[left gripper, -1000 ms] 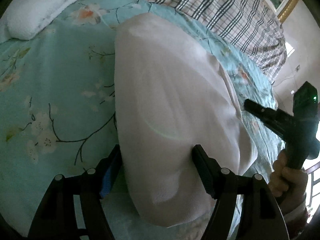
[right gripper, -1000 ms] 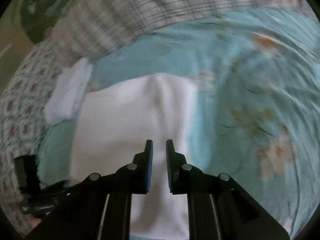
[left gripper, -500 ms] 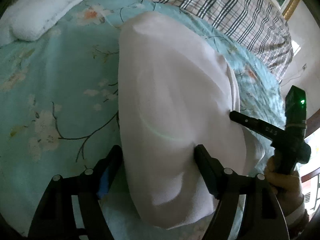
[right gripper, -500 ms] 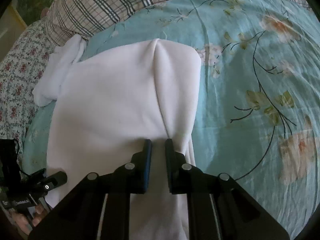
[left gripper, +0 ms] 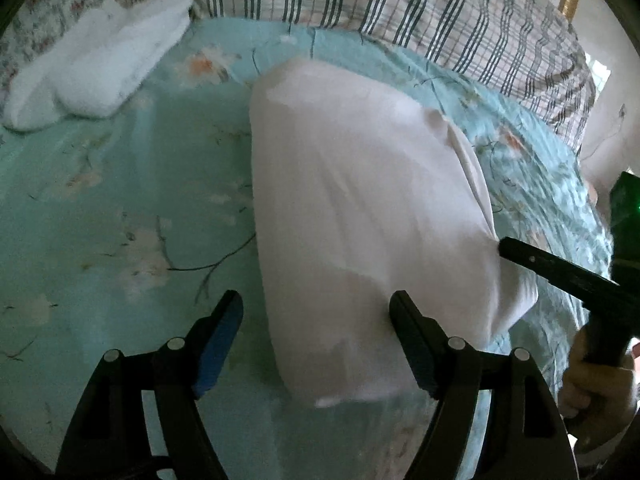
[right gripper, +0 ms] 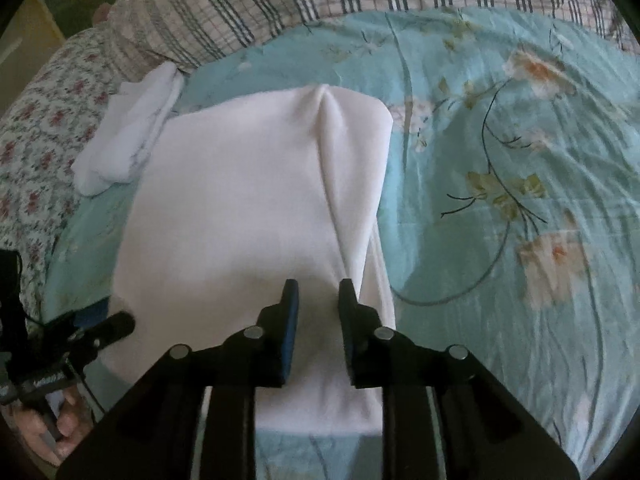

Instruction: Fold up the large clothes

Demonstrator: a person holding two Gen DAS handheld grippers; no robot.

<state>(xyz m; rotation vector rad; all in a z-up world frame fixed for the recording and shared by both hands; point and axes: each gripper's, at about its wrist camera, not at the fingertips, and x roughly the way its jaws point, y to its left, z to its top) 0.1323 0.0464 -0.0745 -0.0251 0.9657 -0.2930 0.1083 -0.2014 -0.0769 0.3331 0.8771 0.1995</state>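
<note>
A white garment (left gripper: 360, 208) lies folded into a long block on the teal floral bedspread (left gripper: 120, 184); it also shows in the right wrist view (right gripper: 248, 208). My left gripper (left gripper: 316, 312) is open, its jaws wide apart over the garment's near left corner, holding nothing. My right gripper (right gripper: 318, 296) is partly open with a narrow gap, above the garment's near edge beside a raised crease, holding nothing. It appears in the left wrist view (left gripper: 560, 272) at the garment's right side. The left gripper appears in the right wrist view (right gripper: 92, 332).
A small folded white cloth (left gripper: 96, 76) lies at the far left of the bed, also seen in the right wrist view (right gripper: 128, 136). A plaid blanket (left gripper: 400, 4) runs along the far edge. A flower-print cover (right gripper: 36, 128) lies left.
The right gripper's jaws have opened a little and it has settled at the garment's near edge. The left gripper has shifted left and back, so the garment sits further right between its jaws.
</note>
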